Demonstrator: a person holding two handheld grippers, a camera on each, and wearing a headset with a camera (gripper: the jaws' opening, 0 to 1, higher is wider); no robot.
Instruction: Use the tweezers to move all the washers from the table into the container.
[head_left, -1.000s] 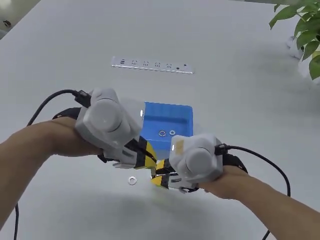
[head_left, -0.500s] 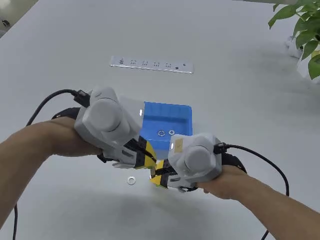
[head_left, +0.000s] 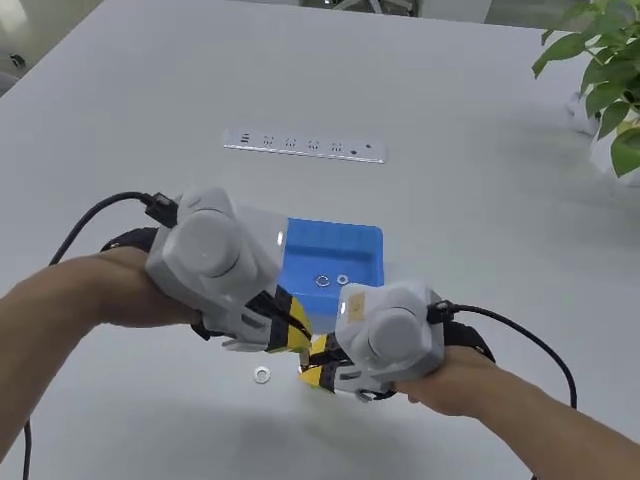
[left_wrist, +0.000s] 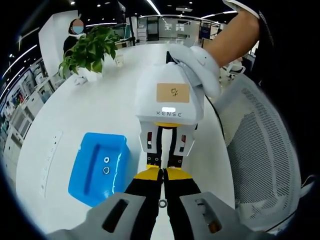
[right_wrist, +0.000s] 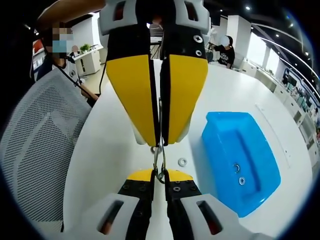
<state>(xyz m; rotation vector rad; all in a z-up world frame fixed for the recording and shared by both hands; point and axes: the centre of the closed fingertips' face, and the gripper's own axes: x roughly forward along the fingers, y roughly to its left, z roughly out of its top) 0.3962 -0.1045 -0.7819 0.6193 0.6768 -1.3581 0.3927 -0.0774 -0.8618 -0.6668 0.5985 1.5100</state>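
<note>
Nearest to me, on my side of the container (right_wrist: 220, 135): my two grippers were nose to nose just in front of it, tips almost touching. Left gripper (left_wrist: 163, 173) came in from the container's left side and right gripper (right_wrist: 160, 176) from its right, both low over the table (head_left: 450, 180).

The tweezers (right_wrist: 160, 145) ran straight between them. My left jaws were squeezed narrow w/ the thin metal legs pinched between the yellow pads. My right jaws were also nearly together, w/ the tweezers' other end sitting between them. Tbh I couldn't tell how hard the right one was biting, but it looked clamped on.

One loose washer (head_left: 262, 375) lay flat on the table just short of the container's near edge, right beside the meeting point of the jaws and not touching the tweezers afaict. In the left gripper view it sat just under my own tips.

A mesh chair (right_wrist: 40, 150) showed off the table edge, on the opposite side of my grippers from the container.

The container itself was a blue open tray, upright, right behind the grippers. Two washers (head_left: 332, 281) lay side by side on its floor, near the middle.

Past the container's far edge, well apart from it, a white power strip (head_left: 305, 145) lay flat. Further off to the container's far right, a leafy plant (head_left: 600, 80) stood at the table's corner.
</note>
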